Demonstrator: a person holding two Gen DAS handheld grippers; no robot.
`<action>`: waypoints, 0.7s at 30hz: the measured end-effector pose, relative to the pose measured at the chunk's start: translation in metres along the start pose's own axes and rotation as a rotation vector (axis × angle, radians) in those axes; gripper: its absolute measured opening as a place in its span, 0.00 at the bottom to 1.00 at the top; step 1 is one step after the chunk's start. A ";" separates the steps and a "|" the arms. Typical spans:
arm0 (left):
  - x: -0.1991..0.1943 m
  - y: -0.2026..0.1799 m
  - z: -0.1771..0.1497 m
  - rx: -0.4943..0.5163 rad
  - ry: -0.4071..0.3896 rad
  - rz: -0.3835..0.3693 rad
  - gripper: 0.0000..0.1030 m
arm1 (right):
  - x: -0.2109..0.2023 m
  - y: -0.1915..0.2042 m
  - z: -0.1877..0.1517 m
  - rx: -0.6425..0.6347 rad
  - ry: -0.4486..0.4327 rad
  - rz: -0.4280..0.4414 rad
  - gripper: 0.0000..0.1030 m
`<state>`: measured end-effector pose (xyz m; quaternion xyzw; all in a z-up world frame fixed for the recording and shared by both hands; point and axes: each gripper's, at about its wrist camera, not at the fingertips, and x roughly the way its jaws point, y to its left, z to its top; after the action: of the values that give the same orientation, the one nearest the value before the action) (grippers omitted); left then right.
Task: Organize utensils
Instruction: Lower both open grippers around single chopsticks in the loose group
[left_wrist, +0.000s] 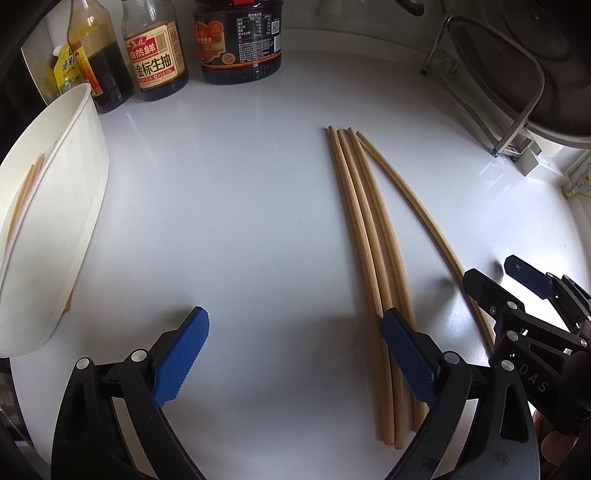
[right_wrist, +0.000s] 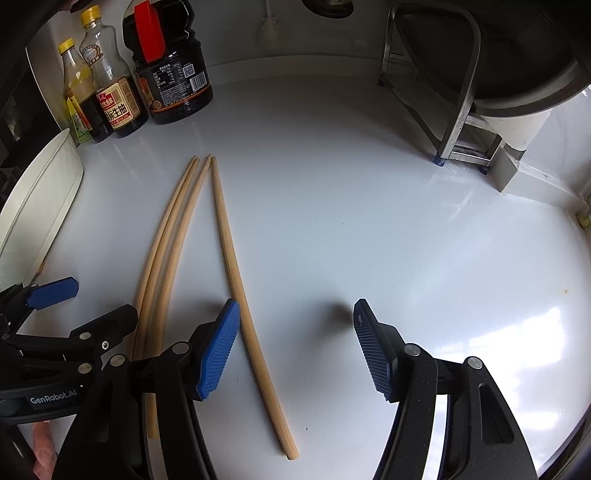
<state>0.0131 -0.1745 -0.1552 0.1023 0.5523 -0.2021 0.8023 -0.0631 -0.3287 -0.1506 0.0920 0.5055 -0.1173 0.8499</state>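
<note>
Several wooden chopsticks (left_wrist: 364, 229) lie side by side on the white counter, tips pointing away; three bunch together and one (left_wrist: 413, 206) splays to the right. In the right wrist view the bunch (right_wrist: 166, 251) lies left and the single chopstick (right_wrist: 236, 280) crosses under my right gripper's left finger. My left gripper (left_wrist: 295, 354) is open and empty, its right pad (left_wrist: 406, 358) over the bunch. My right gripper (right_wrist: 295, 350) is open and empty; it also shows in the left wrist view (left_wrist: 517, 288). A white container (left_wrist: 55, 221) at the left holds more chopsticks (left_wrist: 26, 192).
Sauce bottles (left_wrist: 155, 48) and a dark jar (left_wrist: 240, 40) stand at the back left. A metal rack (right_wrist: 454, 92) with a steel pot (right_wrist: 524, 55) stands at the back right. The white container also shows at the left in the right wrist view (right_wrist: 37, 199).
</note>
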 end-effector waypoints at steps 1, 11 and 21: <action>0.000 0.000 0.000 -0.001 -0.002 0.003 0.92 | 0.000 0.000 0.000 -0.002 0.000 0.000 0.59; 0.004 0.002 0.003 0.000 0.006 0.054 0.94 | 0.004 0.005 0.003 -0.023 0.002 0.004 0.59; 0.004 0.012 0.011 -0.020 -0.010 0.068 0.93 | 0.011 0.019 0.010 -0.110 -0.007 0.007 0.59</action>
<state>0.0290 -0.1694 -0.1556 0.1119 0.5463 -0.1696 0.8126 -0.0444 -0.3146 -0.1546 0.0464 0.5080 -0.0868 0.8557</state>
